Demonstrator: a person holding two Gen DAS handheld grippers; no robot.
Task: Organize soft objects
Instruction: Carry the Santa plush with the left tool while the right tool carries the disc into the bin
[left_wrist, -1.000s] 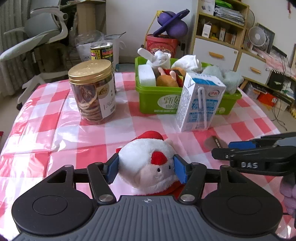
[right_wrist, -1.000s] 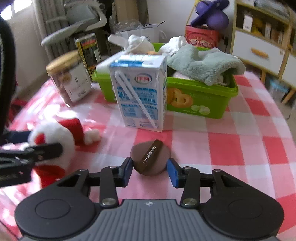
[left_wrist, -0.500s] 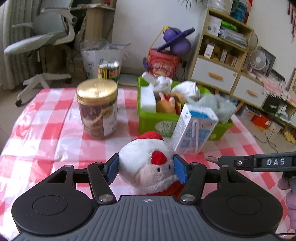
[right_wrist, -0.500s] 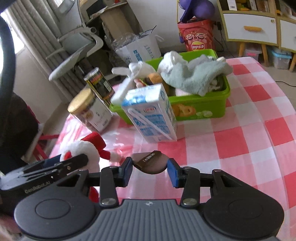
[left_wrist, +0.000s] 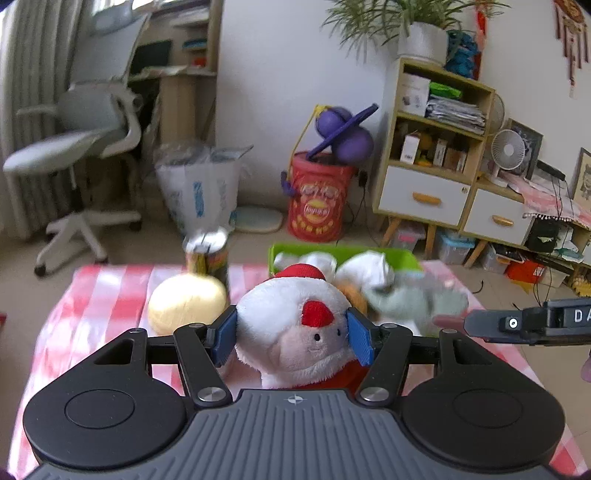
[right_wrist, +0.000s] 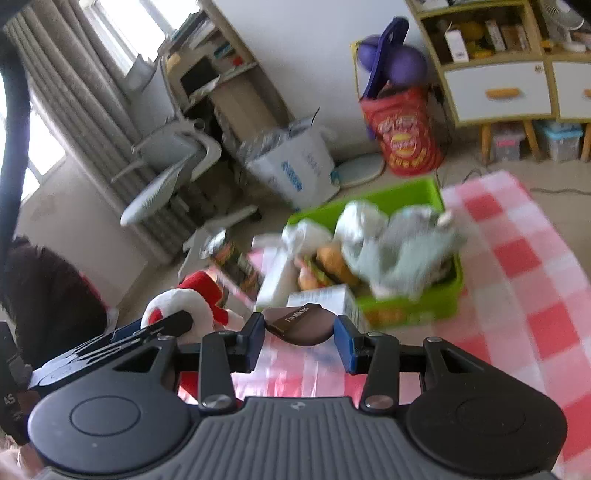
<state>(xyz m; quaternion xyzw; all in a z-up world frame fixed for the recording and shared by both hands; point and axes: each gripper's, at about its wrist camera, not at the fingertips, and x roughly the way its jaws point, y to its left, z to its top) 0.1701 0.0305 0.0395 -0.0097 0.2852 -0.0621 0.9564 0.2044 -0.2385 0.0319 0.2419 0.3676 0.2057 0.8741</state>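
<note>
Above the checked bench, both hand-held grippers carry soft things toward the green bin.

At the lower centre of the left wrist view, the left hand-held gripper (left_wrist: 291, 341) is clamped on a plush Santa (left_wrist: 295, 325), its blue pads pressing the white head from both sides; at the lower centre of the right wrist view, the right hand-held gripper (right_wrist: 300, 341) is clamped on a flat brown puff (right_wrist: 301, 326) by its edges. Both are held clear of the bench (right_wrist: 532, 280), probably so they can be dropped over the rim of the green bin (right_wrist: 417, 306), already heaped with cloths and toys mid-frame. A gold-lidded jar (left_wrist: 186, 306), a can (left_wrist: 207, 254) and a milk carton (right_wrist: 325, 299) stand near it on the red-and-white plastic cloth. Beyond lie an office chair (left_wrist: 85, 144), upper left, and a wooden cabinet (left_wrist: 432, 147), upper right.
</note>
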